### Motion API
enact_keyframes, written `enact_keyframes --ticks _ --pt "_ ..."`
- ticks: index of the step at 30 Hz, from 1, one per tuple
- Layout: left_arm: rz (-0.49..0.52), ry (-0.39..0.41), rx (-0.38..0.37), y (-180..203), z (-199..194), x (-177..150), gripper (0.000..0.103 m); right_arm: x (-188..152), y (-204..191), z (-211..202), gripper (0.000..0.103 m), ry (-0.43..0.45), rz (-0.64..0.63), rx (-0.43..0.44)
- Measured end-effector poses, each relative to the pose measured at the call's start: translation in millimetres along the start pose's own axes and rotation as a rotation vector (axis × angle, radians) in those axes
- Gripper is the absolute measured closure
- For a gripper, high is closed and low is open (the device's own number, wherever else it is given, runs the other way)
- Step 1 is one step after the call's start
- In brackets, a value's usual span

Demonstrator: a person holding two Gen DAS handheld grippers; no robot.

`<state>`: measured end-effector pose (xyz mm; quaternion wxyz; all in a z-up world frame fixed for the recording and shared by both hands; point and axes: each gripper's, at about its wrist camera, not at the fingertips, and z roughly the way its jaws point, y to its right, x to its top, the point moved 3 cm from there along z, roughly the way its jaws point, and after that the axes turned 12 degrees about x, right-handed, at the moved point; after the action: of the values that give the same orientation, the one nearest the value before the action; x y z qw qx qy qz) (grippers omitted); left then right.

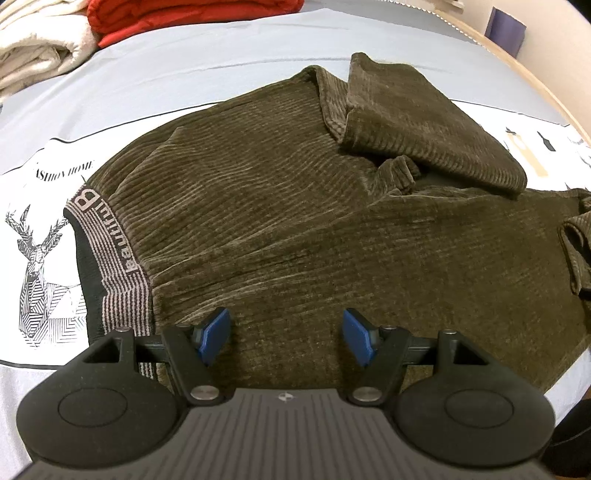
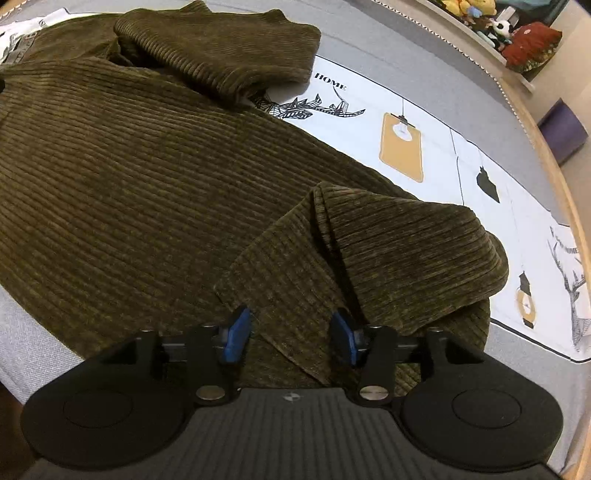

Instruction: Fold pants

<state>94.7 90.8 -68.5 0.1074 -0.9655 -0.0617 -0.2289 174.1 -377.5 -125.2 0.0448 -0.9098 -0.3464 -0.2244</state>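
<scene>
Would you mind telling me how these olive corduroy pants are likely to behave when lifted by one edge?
The pants will probably drape limply, since their legs already lie flopped over. The thick ribbed pile suggests some weight and decent grip rather than slipperiness.

A bed (image 1: 192,48) fills both views, covered by a pale grey-blue sheet with a white printed panel (image 2: 436,122) showing a geometric deer (image 1: 35,266), hanging lamps (image 2: 402,144) and the words "FASHION HOME". Folded cream fabric (image 1: 40,44) and red fabric (image 1: 177,14) lie at its far edge. A light wooden bed frame (image 2: 565,177) curves along the side. Beyond it stands a purple stool (image 2: 561,129) against a beige wall (image 1: 554,26), and a ledge holds plush toys (image 2: 495,22).
</scene>
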Motion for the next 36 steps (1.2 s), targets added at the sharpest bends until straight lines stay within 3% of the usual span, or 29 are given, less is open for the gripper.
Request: enact_keyframes --ticks 1,3,6,8,10,12,15,17,18,19,20,21,22,23,25,27,28,30,33,35,36 --pt "0.002 0.001 -0.001 1 0 0 0.03 -1 0 2 0.053 0.003 0.004 0.007" --pt "0.014 -0.001 0.001 6 1 1 0.03 -5 -3 -1 0.074 0.013 -0.01 0.045" --pt "0.031 -0.004 0.003 13 3 1 0.03 -8 -14 -2 0.096 0.028 -0.063 0.059" --pt "0.034 -0.004 0.0 17 4 2 0.03 -8 -9 -8 0.102 0.057 -0.035 0.07" --pt "0.039 -0.005 0.0 21 4 3 0.03 -2 12 -26 0.102 0.146 0.067 0.084" --pt "0.042 -0.006 0.003 23 5 3 0.03 0 47 -57 0.103 0.301 0.232 0.073" --pt "0.043 -0.009 0.007 24 6 3 0.03 -28 126 -118 0.103 0.627 0.597 -0.002" --pt "0.044 -0.012 0.011 24 7 3 0.03 -73 179 -144 0.103 0.779 0.908 -0.151" --pt "0.045 -0.014 0.013 24 8 2 0.03 -102 201 -149 0.103 0.786 1.077 -0.251" --pt "0.046 -0.016 0.014 24 9 2 0.03 -128 216 -148 0.103 0.761 1.209 -0.309" --pt "0.047 -0.016 0.014 24 9 2 0.03 -145 225 -143 0.103 0.735 1.276 -0.29" --pt "0.049 -0.016 0.015 23 10 3 0.03 -151 227 -136 0.103 0.711 1.273 -0.209" --pt "0.049 -0.016 0.017 23 10 3 0.03 -145 222 -130 0.1 0.678 1.203 -0.13" --pt "0.045 -0.019 0.02 22 11 4 0.03 -127 207 -125 0.1 0.626 1.053 -0.072" --pt "0.031 -0.029 0.025 21 14 4 0.03 -91 164 -117 0.099 0.541 0.724 -0.028" --pt "0.024 -0.035 0.024 21 16 5 0.03 -67 123 -100 0.084 0.446 0.51 0.035" --pt "0.026 -0.036 0.023 23 16 6 0.03 -57 111 -91 0.08 0.404 0.476 0.073" --pt "0.038 -0.036 0.023 27 17 6 0.03 -48 96 -71 0.065 0.31 0.444 0.116" --pt "0.05 -0.048 0.027 31 21 3 0.03 -40 88 -48 0.056 0.222 0.501 0.17" --pt "0.063 -0.068 0.035 33 26 -1 0.03 -37 92 -35 0.056 0.213 0.592 0.233" --pt "0.074 -0.075 0.042 35 28 -2 0.03 -34 98 -33 0.064 0.219 0.623 0.251"
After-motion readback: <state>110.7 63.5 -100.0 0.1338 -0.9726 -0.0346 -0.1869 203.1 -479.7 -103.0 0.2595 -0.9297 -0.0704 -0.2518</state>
